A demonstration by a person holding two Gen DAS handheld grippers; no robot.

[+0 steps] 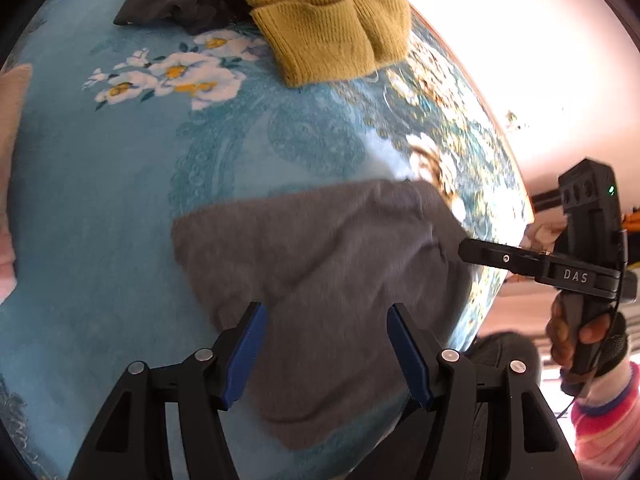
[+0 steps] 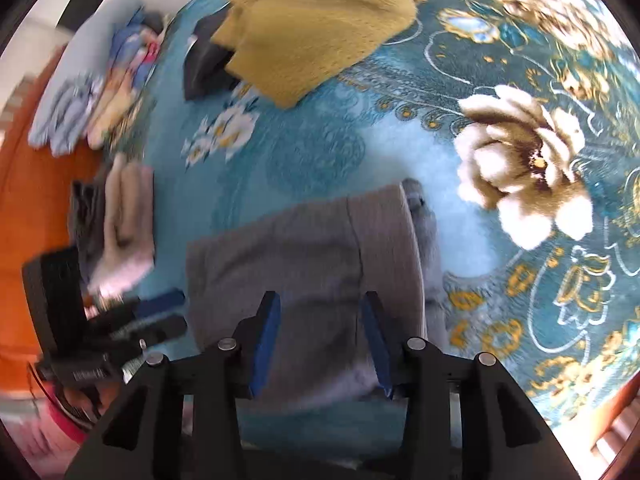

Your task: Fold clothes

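A grey garment [image 1: 320,280] lies folded flat on the blue floral blanket [image 1: 100,200]. My left gripper [image 1: 326,316] is open just above its near part, empty. My right gripper [image 2: 320,308] is open over the same grey garment [image 2: 304,264], empty; it also shows in the left wrist view [image 1: 464,249] at the garment's right edge. The left gripper shows in the right wrist view [image 2: 176,312] at the garment's left edge. A mustard knit sweater [image 1: 328,32] lies crumpled at the far side, partly over a dark garment [image 1: 176,4].
Folded clothes are stacked at the blanket's left edge: a pale pink and dark pile [image 2: 120,220] and a light blue and patterned pile [image 2: 92,88]. An orange surface [image 2: 24,184] lies beyond. The blanket's right edge [image 1: 500,160] drops off near a pale wall.
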